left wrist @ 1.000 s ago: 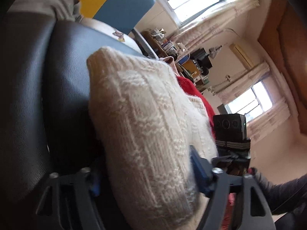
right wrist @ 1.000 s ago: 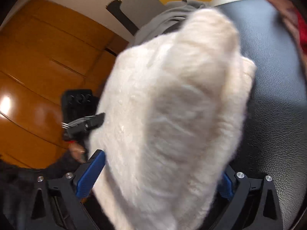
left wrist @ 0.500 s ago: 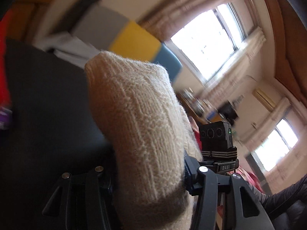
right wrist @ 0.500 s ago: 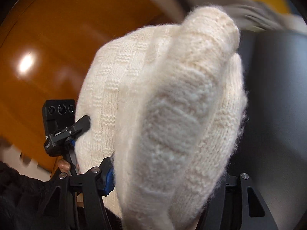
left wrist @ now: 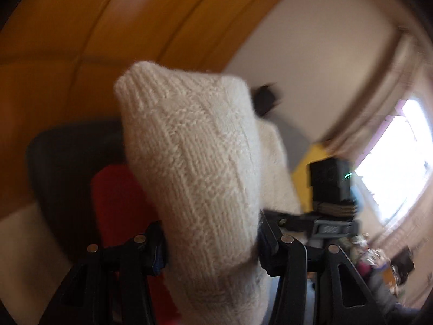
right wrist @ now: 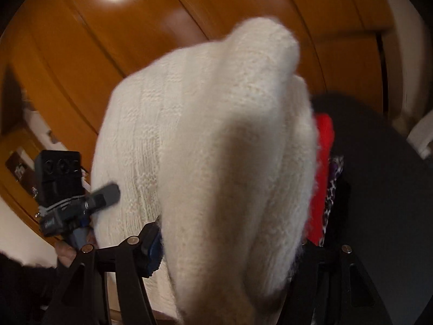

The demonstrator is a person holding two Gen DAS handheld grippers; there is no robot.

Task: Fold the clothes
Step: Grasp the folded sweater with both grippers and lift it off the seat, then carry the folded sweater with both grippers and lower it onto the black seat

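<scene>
1. Clearly, the left claw is clamped on a thick fold of the cream knitted sweater; the knit fills the gap between its black fingers and bulges up and forward past them.
2. Likewise the right claw grips another bunch of the same cream knitted sweater, which swells out wide over both of its fingers and hides most of the view ahead.
3. Seen from the right wrist, the left claw sits at lower left with its black camera block, biting into the sweater's side, a person's hand and dark sleeve just beneath it.
4. Seen from the left wrist, the right claw's camera block shows to the right of the sweater, so the garment hangs stretched between the two claws, lifted clear of the surface below.
5. Below and behind the sweater lies a red garment on a dark leather-like seat surface; in the right wrist view the red garment has a leopard-patterned piece of cloth just beside it.
6. Behind everything stand glossy orange-brown wooden panels, a pale wall, and a bright window with a curtain at right; much of the background is blurred.
</scene>
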